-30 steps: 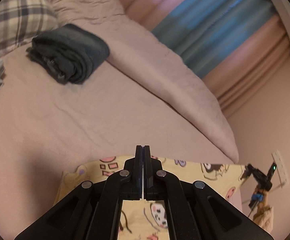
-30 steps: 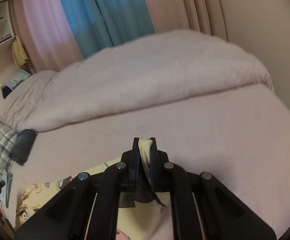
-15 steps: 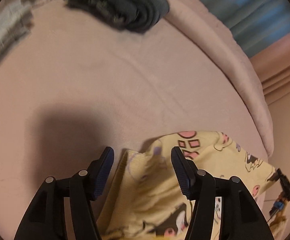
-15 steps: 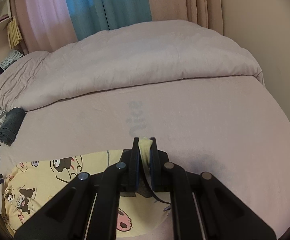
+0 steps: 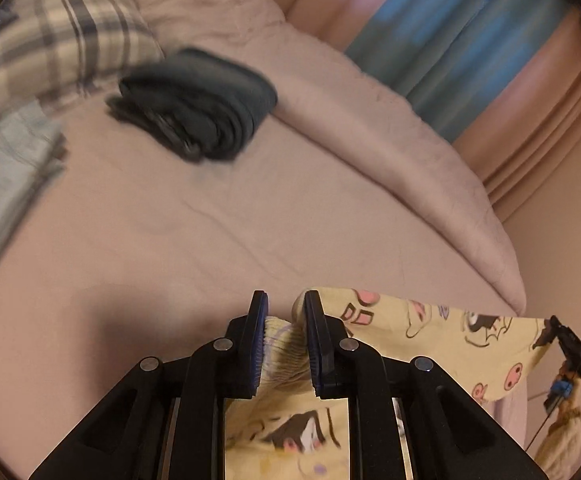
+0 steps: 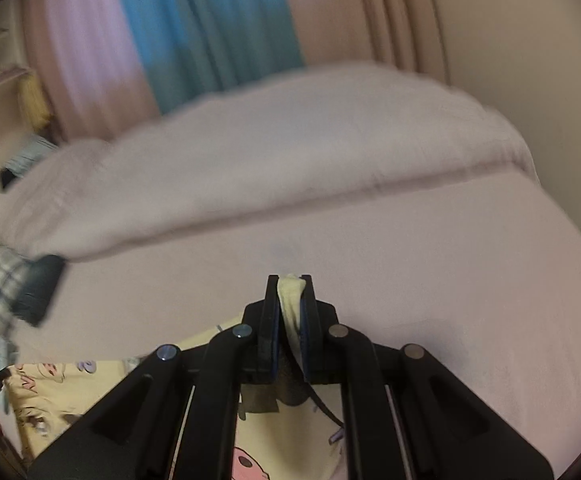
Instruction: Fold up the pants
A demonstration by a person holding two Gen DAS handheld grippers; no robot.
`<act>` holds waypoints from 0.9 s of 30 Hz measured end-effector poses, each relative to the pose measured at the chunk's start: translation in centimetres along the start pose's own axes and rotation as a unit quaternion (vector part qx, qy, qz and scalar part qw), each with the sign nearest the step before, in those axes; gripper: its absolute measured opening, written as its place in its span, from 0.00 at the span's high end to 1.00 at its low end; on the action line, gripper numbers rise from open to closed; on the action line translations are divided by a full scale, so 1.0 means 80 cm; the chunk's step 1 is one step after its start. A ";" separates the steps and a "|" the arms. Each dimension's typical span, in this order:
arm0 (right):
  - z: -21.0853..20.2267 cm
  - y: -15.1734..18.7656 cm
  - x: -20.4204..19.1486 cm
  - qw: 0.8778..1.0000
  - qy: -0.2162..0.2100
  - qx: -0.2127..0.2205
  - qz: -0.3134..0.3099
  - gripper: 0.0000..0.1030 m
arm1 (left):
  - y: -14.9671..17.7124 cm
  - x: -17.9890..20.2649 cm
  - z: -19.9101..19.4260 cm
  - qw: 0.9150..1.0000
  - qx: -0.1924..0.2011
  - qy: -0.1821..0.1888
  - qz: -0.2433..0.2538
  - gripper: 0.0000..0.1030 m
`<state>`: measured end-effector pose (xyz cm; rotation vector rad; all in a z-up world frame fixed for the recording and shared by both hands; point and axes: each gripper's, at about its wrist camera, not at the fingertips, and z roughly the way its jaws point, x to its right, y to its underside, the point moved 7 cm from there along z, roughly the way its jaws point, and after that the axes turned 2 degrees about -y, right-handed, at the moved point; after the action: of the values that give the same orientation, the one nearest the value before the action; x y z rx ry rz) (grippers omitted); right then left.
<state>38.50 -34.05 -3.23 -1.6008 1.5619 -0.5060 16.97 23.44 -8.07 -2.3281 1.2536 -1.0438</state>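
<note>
Yellow cartoon-print pants (image 5: 442, 332) lie at the near edge of the bed (image 5: 218, 236), on its pinkish sheet, and both grippers have hold of them. In the left wrist view, the left gripper (image 5: 283, 312) has just been closing its jaws, and a bunched, gathered edge of the yellow fabric sits between the 2 blue-faced pads, which press on it from either side with a narrow gap left by the cloth. The rest of the pants stretches off to the right of that gripper, printed with dark and pink cartoon faces, and more of the same fabric shows below between the black finger arms.

In the right wrist view, the right gripper (image 6: 289, 290) is clamped nearly closed on a thin fold of the pants (image 6: 50, 396), a pale yellow tab of cloth poking up between its fingertips. The printed fabric hangs down under it and spreads to the lower left.

Farther up the bed a dark, rolled or folded garment (image 5: 198, 104) rests by itself, well apart from the pants, beside a plaid pillow (image 5: 54, 48) and just below the edge of a bunched pink duvet (image 5: 370, 128). Pink and blue curtains (image 5: 458, 40) hang behind the bed. Both views are somewhat blurred.
</note>
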 end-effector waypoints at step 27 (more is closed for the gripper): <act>-0.211 0.288 0.109 0.991 0.009 -0.031 0.126 0.92 | 0.178 -0.092 -0.076 0.995 -0.074 -0.033 -0.061 0.83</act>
<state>12.46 -44.50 -13.47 -1.4199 1.7788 -0.3364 1.47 21.71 -15.15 -2.5574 1.2134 -0.9303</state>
